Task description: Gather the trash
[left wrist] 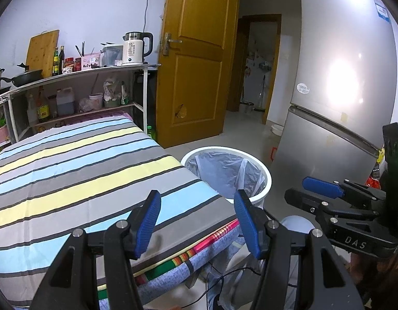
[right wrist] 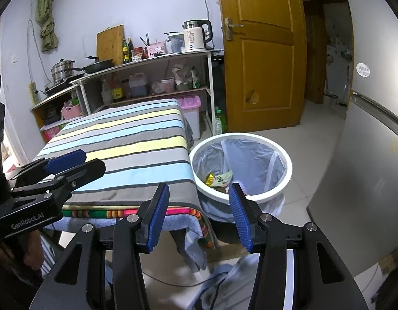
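Observation:
A white round trash bin [right wrist: 286,173] with a clear liner stands on the floor beside the striped table [right wrist: 126,139]. Yellow and green wrappers [right wrist: 218,178] lie at its bottom. In the left wrist view the same bin [left wrist: 266,180] shows only its liner. My left gripper [left wrist: 197,222] hovers open over the table's [left wrist: 82,180] near corner, nothing between its blue pads. My right gripper [right wrist: 199,214] is open too, just short of the bin's rim and empty. Each gripper appears in the other's view: right gripper [left wrist: 325,188], left gripper [right wrist: 67,160].
A silver fridge [left wrist: 336,108] stands right of the bin. An open wooden door [right wrist: 261,59] leads to a hallway. Shelving [right wrist: 147,77] with a kettle, bottles, pans and jars lines the far wall. Cloth and a cable hang below the table's front edge.

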The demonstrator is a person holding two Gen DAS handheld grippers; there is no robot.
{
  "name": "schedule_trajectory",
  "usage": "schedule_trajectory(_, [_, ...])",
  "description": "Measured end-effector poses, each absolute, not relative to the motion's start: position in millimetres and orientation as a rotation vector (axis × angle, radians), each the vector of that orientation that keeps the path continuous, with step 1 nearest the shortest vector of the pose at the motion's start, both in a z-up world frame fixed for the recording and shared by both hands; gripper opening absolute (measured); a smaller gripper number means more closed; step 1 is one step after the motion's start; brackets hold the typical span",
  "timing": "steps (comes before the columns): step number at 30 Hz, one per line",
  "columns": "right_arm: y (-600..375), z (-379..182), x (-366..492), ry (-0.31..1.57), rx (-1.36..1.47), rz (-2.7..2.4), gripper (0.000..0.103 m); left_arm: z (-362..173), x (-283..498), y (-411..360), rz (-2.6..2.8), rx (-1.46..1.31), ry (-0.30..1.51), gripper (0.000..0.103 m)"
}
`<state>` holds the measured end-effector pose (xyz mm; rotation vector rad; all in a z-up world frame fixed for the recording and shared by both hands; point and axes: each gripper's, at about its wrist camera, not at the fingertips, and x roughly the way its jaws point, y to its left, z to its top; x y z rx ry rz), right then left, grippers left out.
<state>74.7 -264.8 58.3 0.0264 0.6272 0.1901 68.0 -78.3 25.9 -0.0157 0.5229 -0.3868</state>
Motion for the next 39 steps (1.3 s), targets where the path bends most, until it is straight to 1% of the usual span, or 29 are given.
schedule_trajectory(39, [-261.9, 60.8, 72.2, 0.631, 0.026, 0.187, 0.049, 20.6, 67.9, -82.2, -0.384, -0.027, 0.55, 0.061])
